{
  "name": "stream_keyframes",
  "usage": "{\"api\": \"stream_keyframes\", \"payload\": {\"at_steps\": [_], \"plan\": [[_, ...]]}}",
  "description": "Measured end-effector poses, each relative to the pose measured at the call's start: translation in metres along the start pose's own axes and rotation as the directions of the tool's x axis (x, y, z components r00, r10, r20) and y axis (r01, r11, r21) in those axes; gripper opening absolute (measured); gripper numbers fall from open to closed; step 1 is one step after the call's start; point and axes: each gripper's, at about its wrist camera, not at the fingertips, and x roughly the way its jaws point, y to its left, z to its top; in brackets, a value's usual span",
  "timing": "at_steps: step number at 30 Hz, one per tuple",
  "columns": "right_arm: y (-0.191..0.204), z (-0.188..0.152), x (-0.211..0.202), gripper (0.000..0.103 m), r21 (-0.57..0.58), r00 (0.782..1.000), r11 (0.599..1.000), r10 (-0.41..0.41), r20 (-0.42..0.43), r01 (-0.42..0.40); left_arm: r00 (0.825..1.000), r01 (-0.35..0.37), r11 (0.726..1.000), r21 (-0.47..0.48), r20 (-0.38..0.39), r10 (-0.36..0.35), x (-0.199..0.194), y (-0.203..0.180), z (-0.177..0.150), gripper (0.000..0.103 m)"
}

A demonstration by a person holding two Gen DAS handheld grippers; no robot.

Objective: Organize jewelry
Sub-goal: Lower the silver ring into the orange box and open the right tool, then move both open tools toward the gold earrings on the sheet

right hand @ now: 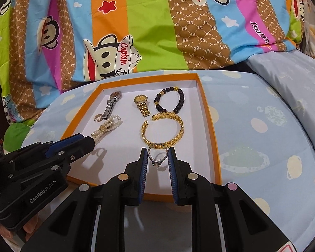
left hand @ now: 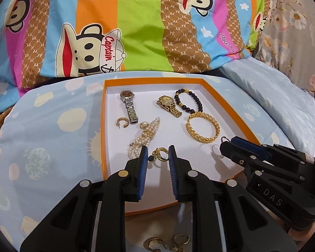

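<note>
An orange box (left hand: 104,113) with a white floor holds a silver watch (left hand: 129,105), a gold watch (left hand: 169,105), a black bead bracelet (left hand: 188,100), a gold bangle (left hand: 202,127), a pearl bracelet (left hand: 146,134) and a gold ear cuff (left hand: 122,122). My left gripper (left hand: 158,154) is shut on a gold earring (left hand: 160,153) over the box's near part. My right gripper (right hand: 157,154) is shut on a silver ring (right hand: 157,153) with a stone, just in front of the gold bangle (right hand: 162,130). The right gripper (left hand: 226,145) also shows in the left wrist view.
The box lies on a light blue patterned cushion (left hand: 52,147). A striped cartoon blanket (left hand: 136,31) rises behind it. Several gold earrings (left hand: 168,243) lie on the bed in front of the box, under my left gripper. A pale blue pillow (right hand: 294,79) lies at the right.
</note>
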Motion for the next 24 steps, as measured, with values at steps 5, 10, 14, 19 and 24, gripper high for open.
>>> {"api": "stream_keyframes", "payload": {"at_steps": [5,10,14,19,24], "plan": [[-0.001,0.0,-0.011,0.042,0.001,0.999,1.0,-0.015,0.052,0.015,0.999,-0.025,0.999,-0.028,0.042,0.027,-0.006,0.007,0.0,0.053],[-0.008,0.001,-0.031,0.045,0.026,0.993,1.0,-0.01,0.114,0.007,0.993,-0.021,0.991,-0.129,0.112,0.035,-0.024,0.028,0.007,0.055],[-0.01,-0.004,-0.041,0.045,0.036,0.993,0.999,0.001,0.119,-0.005,0.988,-0.042,0.982,-0.186,0.138,0.069,-0.039,0.044,0.005,0.055],[0.003,-0.018,-0.053,0.045,0.001,0.994,0.999,0.049,0.097,-0.049,0.985,-0.08,0.982,-0.172,0.14,0.105,-0.058,0.049,-0.013,0.055],[0.038,-0.04,-0.055,0.045,-0.099,0.994,0.99,0.105,0.035,-0.101,0.99,-0.095,0.984,-0.147,0.088,0.109,-0.069,0.048,-0.04,0.055]]}}
